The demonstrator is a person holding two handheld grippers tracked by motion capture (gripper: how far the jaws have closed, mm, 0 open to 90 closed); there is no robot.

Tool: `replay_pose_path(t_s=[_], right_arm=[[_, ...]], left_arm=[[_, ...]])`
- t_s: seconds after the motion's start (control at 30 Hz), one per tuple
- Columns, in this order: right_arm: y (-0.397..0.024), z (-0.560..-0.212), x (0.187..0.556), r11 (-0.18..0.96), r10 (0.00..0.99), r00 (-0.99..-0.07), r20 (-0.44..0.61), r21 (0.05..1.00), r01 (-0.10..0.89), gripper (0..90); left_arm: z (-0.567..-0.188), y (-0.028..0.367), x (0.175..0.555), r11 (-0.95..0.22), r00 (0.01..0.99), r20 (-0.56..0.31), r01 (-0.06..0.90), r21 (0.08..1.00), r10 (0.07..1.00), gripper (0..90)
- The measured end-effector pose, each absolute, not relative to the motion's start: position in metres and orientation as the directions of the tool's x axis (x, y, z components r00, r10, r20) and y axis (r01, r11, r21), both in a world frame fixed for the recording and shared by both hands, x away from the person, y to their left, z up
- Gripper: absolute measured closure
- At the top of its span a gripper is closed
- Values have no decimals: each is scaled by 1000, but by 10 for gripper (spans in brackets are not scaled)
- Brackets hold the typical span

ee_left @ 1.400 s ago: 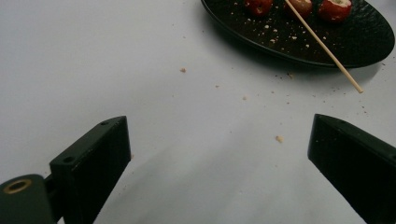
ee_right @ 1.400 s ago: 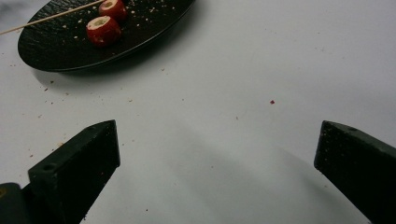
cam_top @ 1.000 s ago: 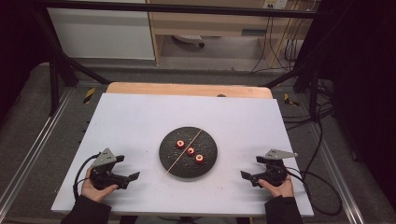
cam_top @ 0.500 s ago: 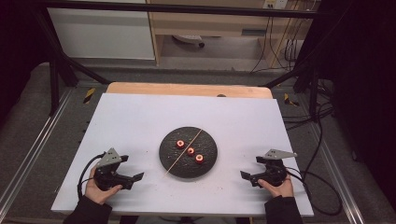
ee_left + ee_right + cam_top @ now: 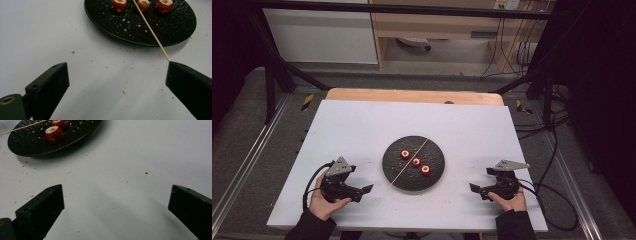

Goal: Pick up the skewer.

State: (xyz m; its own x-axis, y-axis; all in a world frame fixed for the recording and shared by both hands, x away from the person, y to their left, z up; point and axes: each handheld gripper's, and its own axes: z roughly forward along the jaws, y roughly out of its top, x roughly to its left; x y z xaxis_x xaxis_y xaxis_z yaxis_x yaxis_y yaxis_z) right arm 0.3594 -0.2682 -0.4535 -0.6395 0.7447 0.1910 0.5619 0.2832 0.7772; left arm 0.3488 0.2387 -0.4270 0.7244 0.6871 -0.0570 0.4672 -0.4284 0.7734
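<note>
A round black plate [image 5: 433, 152] sits mid-table with three red hollowed fruit pieces [image 5: 416, 161] in a row. A thin wooden skewer [image 5: 409, 162] lies slantwise across it, its near end sticking out over the rim. My left gripper [image 5: 365, 190] rests open on the table just left of the plate. In the left gripper view the skewer [image 5: 150, 28] ends right at the tip of one jaw of my left gripper [image 5: 117, 82], with nothing between the jaws. My right gripper [image 5: 473, 189] stands open and empty to the plate's right. In the right gripper view, my right gripper [image 5: 116, 205] faces the plate [image 5: 30, 145] and a fruit piece [image 5: 54, 133].
The white table top [image 5: 362, 130] carries scattered crumbs [image 5: 124, 92] around the plate. A wooden strip [image 5: 412, 96] edges the far side. Cables [image 5: 557, 200] trail from the right gripper off the table's right edge.
My left gripper has slid a little to the right, closer to the plate and the skewer's near end. The right gripper has stayed put.
</note>
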Motion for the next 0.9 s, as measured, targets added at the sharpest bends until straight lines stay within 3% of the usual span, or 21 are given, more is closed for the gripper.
replay_pose_path(t_s=[0.9], right_arm=[[-267, -454, 360, 285, 746, -637, 197, 769, 572, 12]], left_arm=[[-404, 175, 368, -508, 746, -29, 481, 714, 665, 117]])
